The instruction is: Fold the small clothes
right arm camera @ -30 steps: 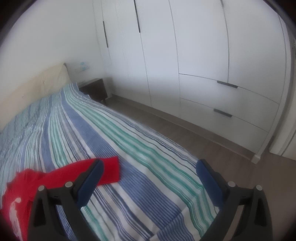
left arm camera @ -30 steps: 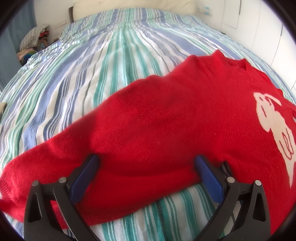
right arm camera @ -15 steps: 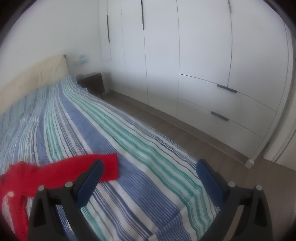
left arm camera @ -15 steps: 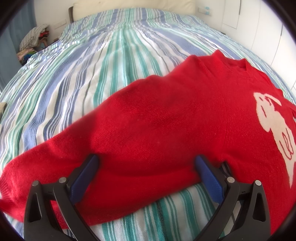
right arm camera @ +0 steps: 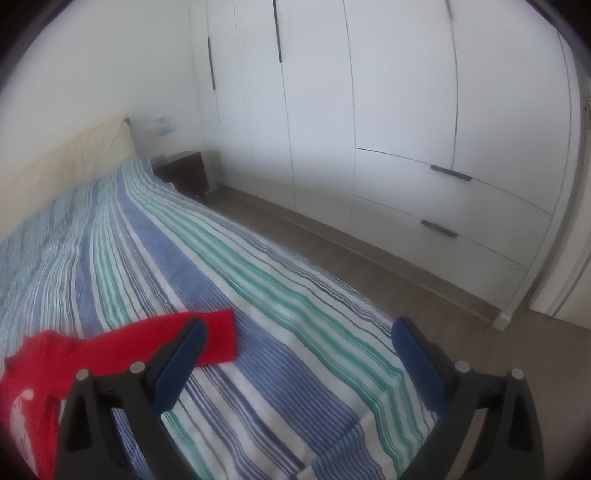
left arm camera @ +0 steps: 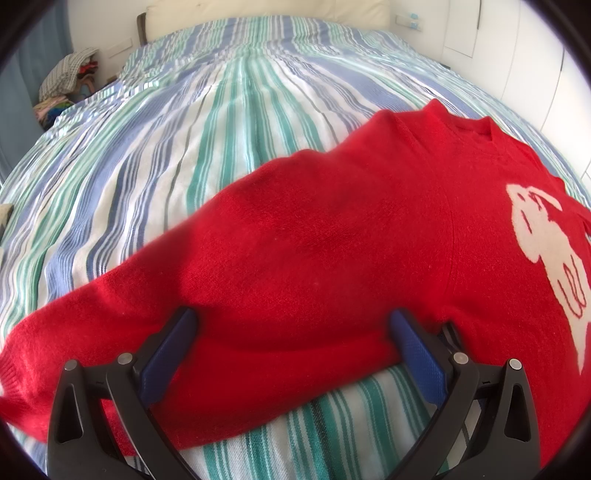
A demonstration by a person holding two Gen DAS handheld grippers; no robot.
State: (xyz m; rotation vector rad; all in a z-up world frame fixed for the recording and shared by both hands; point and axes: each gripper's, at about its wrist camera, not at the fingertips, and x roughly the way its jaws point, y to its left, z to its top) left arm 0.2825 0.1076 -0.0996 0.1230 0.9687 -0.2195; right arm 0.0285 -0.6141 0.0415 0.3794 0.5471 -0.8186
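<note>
A small red sweater (left arm camera: 332, 236) with a white animal print lies flat on the striped bedspread (left arm camera: 207, 110), one sleeve stretched to the lower left. My left gripper (left arm camera: 291, 328) is open, low over that sleeve, its blue pads on either side of the fabric without pinching it. In the right wrist view the other red sleeve (right arm camera: 218, 336) lies on the bedspread (right arm camera: 258, 295) at lower left. My right gripper (right arm camera: 299, 336) is open and empty, above the bed's right side, with its left pad over the sleeve end.
A beige headboard (left arm camera: 266, 11) stands at the far end. A pile of clothes (left arm camera: 66, 85) sits beside the bed at far left. White wardrobes (right arm camera: 406, 129), a dark nightstand (right arm camera: 184, 173) and wooden floor (right arm camera: 369, 266) lie right of the bed.
The left gripper has not moved. The right gripper's view has swung slightly, keeping the red sleeve by its left pad.
</note>
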